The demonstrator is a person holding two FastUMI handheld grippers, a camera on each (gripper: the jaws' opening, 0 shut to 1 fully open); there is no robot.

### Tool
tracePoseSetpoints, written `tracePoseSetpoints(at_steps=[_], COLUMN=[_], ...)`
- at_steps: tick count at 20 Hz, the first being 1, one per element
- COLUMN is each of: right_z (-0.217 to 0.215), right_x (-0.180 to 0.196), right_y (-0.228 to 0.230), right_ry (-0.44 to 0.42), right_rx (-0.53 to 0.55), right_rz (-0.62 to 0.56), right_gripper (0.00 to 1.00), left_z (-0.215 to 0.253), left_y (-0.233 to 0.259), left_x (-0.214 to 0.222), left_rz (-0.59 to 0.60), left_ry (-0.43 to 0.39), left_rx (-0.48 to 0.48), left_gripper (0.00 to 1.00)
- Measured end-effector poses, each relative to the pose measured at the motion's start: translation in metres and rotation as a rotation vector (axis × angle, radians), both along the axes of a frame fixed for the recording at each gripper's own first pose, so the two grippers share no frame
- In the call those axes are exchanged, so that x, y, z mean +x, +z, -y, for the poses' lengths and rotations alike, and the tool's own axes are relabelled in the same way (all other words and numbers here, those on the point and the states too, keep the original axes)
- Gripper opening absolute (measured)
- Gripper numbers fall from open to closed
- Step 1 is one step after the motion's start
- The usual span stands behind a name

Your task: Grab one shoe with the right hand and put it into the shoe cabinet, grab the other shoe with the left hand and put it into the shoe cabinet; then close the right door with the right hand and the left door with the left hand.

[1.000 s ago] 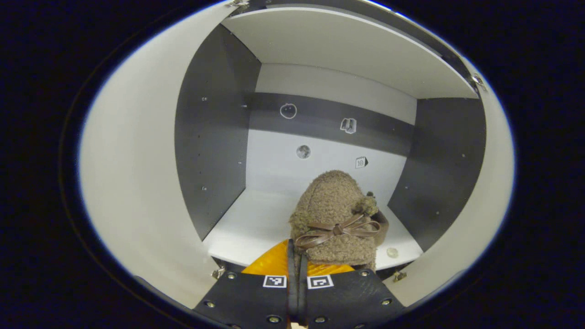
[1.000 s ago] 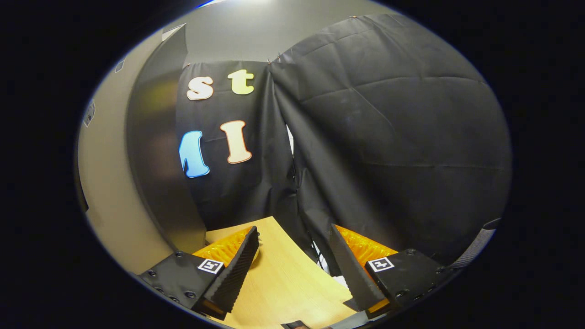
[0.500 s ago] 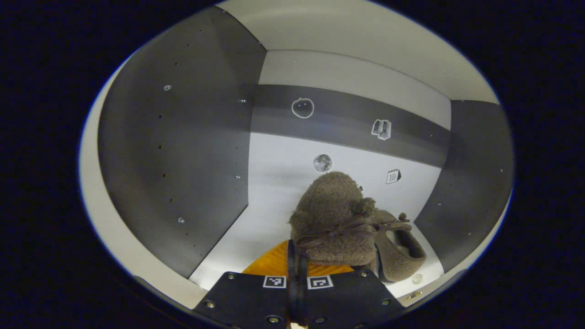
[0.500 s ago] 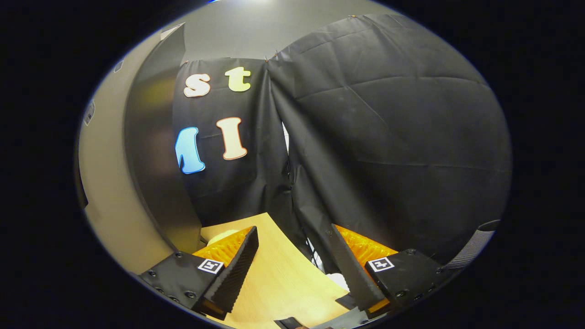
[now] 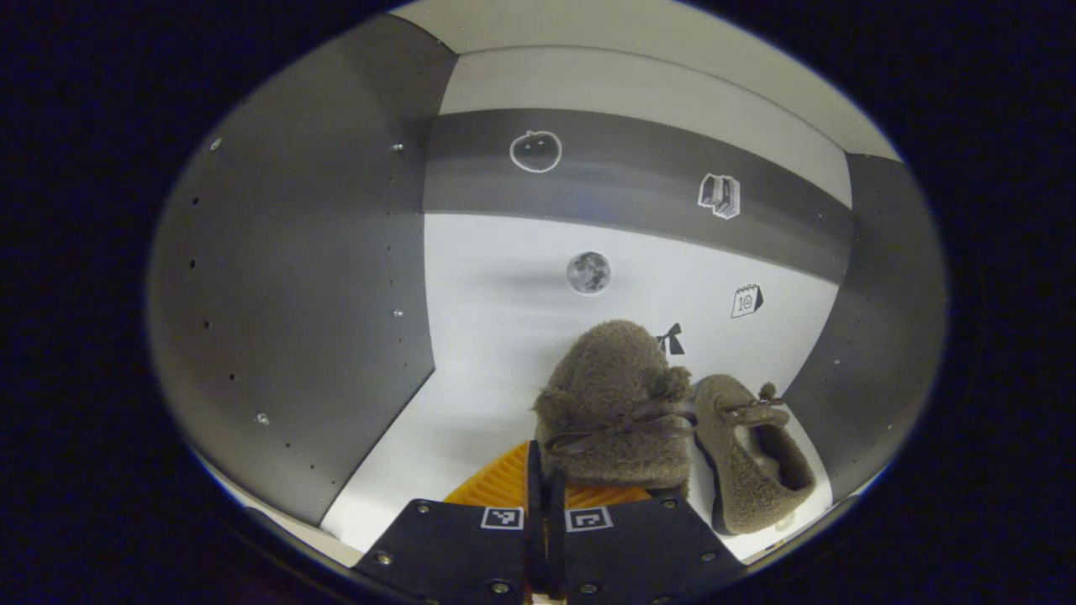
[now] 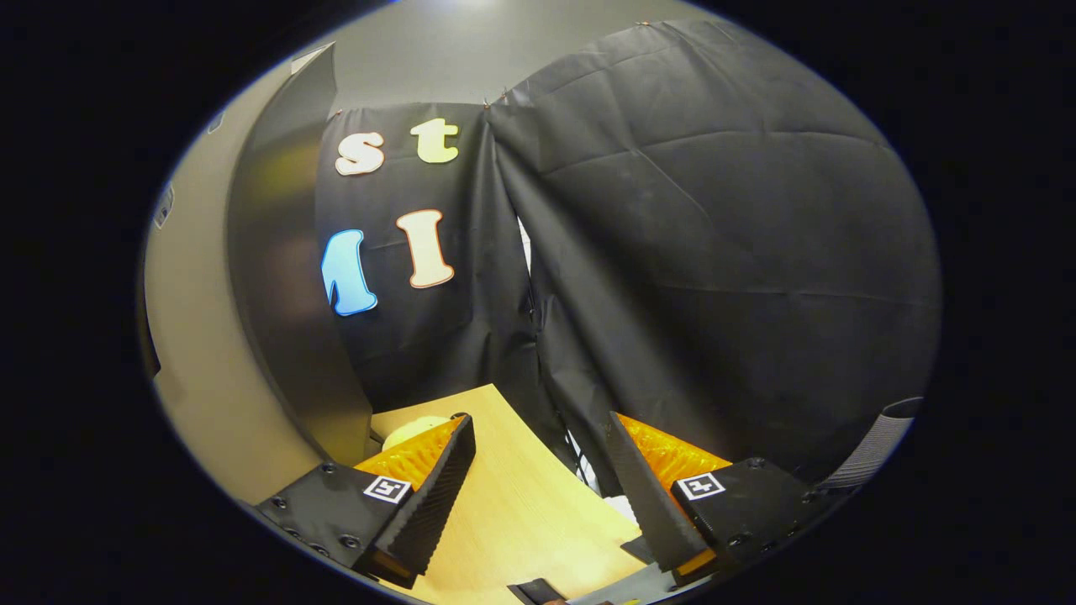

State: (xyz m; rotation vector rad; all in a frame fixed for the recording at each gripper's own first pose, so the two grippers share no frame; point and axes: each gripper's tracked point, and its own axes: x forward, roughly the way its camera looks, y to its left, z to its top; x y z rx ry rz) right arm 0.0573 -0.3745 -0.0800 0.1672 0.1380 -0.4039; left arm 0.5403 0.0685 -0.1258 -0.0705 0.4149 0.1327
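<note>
In the left gripper view my left gripper (image 5: 545, 491) is shut on the heel of a fuzzy brown shoe (image 5: 612, 403) with a brown bow, holding it inside the shoe cabinet above the white shelf floor (image 5: 458, 420). The other brown shoe (image 5: 752, 454) lies on that floor just to its right, near the dark right wall. In the right gripper view my right gripper (image 6: 538, 470) stands open with nothing between its fingers, over a wooden tabletop (image 6: 513, 512), beside the cabinet's open right door (image 6: 282, 277).
The cabinet's dark left wall (image 5: 294, 294) and back panel (image 5: 630, 185) with small stickers enclose the left gripper. A small pale round thing (image 6: 420, 428) rests on the wooden tabletop by the door. A grey corrugated hose (image 6: 874, 441) runs at the right edge.
My left gripper has gone deeper into the cabinet with the shoe; the doors and front edge have left its view and the second shoe has come into sight. The right gripper barely moved.
</note>
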Motion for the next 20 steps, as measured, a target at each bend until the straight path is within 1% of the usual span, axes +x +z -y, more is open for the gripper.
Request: tracePoseSetpoints(at_steps=[2,4,5,6,7,8,9,10,11,12,13,14,15,16,17,19,20], right_z=[0.0,-0.001,-0.002,-0.001,0.0,-0.002,-0.004,-0.007,-0.009,-0.012,-0.017,-0.022,-0.026,-0.034,-0.043,-0.052,-0.055], right_x=[-0.003,-0.008,-0.009,-0.012,-0.014,-0.014,-0.013,-0.012,-0.013,-0.012,-0.011,-0.009,-0.006,-0.003,0.001,0.005,0.008], right_y=[-0.003,0.001,0.002,0.004,0.006,0.007,0.007,0.009,0.012,0.015,0.019,0.024,0.028,0.034,0.046,0.067,0.078], right_ry=[-0.001,0.002,0.002,0.001,0.001,0.006,0.013,0.023,0.034,0.046,0.06,0.075,0.092,0.117,0.146,0.185,0.199], right_rx=[0.007,0.021,0.02,0.011,0.003,-0.002,-0.002,0.0,0.003,0.005,0.006,0.004,0.006,0.014,0.019,0.007,-0.006], right_rz=[-0.003,0.014,0.016,0.02,0.024,0.024,0.023,0.027,0.031,0.038,0.047,0.054,0.058,0.065,0.081,0.114,0.127], right_gripper=[0.99,0.99,0.99,0.99,0.94,0.94,0.99,0.99,0.94,0.99,0.99,0.94,0.94,0.94,0.98,0.98,0.98], left_z=[0.003,0.009,0.013,0.011,0.007,0.006,0.005,0.004,0.006,0.008,0.012,0.016,0.018,0.021,0.027,0.036,0.033], left_y=[-0.002,-0.003,-0.007,-0.005,-0.001,0.003,0.015,0.016,0.027,0.04,0.053,0.067,0.08,0.092,0.102,0.115,0.121], left_x=[0.0,-0.004,-0.005,-0.014,-0.018,-0.023,-0.034,-0.035,-0.048,-0.06,-0.072,-0.084,-0.098,-0.112,-0.126,-0.155,-0.169], left_rz=[-0.01,-0.016,-0.018,-0.023,-0.016,-0.004,0.01,0.024,0.039,0.065,0.099,0.134,0.172,0.213,0.246,0.304,0.327], left_ry=[-0.022,-0.047,-0.058,-0.054,-0.048,-0.048,-0.043,-0.04,-0.044,-0.051,-0.059,-0.063,-0.062,-0.061,-0.072,-0.092,-0.079], left_rx=[0.016,0.007,0.001,0.014,0.037,0.056,0.08,0.1,0.118,0.136,0.154,0.17,0.186,0.195,0.198,0.209,0.216], left_gripper=[0.04,0.1,0.29,0.36,0.43,0.44,0.62,0.8,0.98,1.0,1.0,0.98,0.98,1.0,1.0,1.0,1.0])
